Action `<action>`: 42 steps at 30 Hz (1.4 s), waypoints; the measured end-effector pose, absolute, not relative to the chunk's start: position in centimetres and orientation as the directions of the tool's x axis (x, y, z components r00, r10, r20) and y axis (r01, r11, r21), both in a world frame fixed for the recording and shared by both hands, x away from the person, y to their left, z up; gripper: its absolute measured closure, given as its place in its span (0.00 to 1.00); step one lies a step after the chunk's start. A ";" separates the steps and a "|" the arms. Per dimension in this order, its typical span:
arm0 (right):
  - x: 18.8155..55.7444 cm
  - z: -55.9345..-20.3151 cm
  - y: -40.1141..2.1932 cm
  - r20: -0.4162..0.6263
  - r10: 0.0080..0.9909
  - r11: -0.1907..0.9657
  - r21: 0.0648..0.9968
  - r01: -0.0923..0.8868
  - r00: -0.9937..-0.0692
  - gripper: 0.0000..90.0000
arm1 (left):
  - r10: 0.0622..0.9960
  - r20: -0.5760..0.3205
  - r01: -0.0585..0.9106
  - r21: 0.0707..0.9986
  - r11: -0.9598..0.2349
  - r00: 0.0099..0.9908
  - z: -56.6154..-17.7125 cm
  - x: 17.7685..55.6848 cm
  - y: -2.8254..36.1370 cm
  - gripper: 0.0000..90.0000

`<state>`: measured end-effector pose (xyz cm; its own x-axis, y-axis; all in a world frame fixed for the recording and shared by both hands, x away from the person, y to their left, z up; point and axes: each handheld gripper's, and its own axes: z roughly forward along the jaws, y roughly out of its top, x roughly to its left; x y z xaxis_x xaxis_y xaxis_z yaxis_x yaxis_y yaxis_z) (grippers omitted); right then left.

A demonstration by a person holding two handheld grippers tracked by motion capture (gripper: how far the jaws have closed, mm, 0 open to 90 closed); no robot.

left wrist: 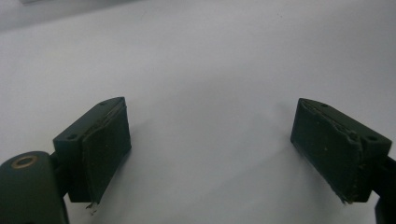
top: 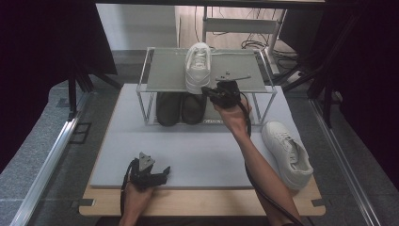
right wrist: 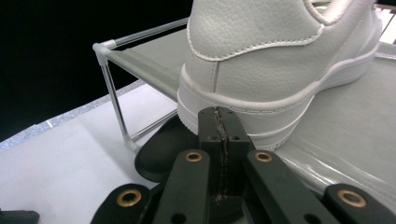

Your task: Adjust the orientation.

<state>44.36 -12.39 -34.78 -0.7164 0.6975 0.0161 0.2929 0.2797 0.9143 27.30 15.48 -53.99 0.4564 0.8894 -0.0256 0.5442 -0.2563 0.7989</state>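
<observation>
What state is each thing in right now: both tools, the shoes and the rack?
Right tool: shut, nothing between its pads, tips at the heel of the white shoe on the rack.
Left tool: open, holding nothing, over the grey mat.
White shoe on the rack: upright on the top shelf.
White shoe on the mat: upright, at the right edge.
Black shoes: side by side on the lower level.
Rack: standing on the mat.

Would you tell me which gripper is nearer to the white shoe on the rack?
The right gripper: its shut jaws sit at the heel of the white shoe. The left gripper rests far off, at the mat's near edge.
</observation>
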 end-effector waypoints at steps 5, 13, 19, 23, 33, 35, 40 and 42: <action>44.6 -34.7 -12.1 0.008 0.699 0.286 0.913 0.290 -0.715 1.00 | 0.890 -0.025 0.544 0.799 -0.256 0.456 -54.0 27.3 15.5 0.13; 44.8 -34.6 -13.0 0.006 0.733 0.279 0.910 0.308 -0.680 1.00 | 0.890 -0.026 0.544 0.799 -0.255 0.456 -54.0 27.3 15.5 0.13; 44.8 -34.7 -12.8 0.037 0.727 0.258 0.911 0.322 -0.686 0.95 | 0.890 -0.026 0.544 0.799 -0.256 0.456 -54.0 27.3 15.5 0.13; 44.5 -34.8 -12.9 0.035 0.728 0.257 0.912 0.320 -0.685 0.90 | 0.890 -0.025 0.544 0.799 -0.256 0.456 -54.0 27.3 15.5 0.13; 43.0 -35.1 -13.2 -0.022 0.715 0.316 0.902 0.294 -0.699 0.63 | 0.890 -0.025 0.544 0.799 -0.256 0.456 -54.0 27.3 15.5 0.13; 42.6 -35.3 -13.4 -0.023 0.707 0.321 0.901 0.292 -0.707 0.58 | 0.890 -0.024 0.545 0.798 -0.257 0.455 -54.0 27.3 15.5 0.13; 41.9 -36.1 -14.1 -0.011 0.688 0.321 0.901 0.290 -0.726 0.47 | 0.890 -0.025 0.545 0.798 -0.257 0.455 -54.0 27.3 15.5 0.13; 41.5 -36.4 -14.3 -0.010 0.679 0.330 0.897 0.293 -0.734 0.43 | 0.890 -0.024 0.545 0.798 -0.257 0.455 -54.0 27.3 15.5 0.13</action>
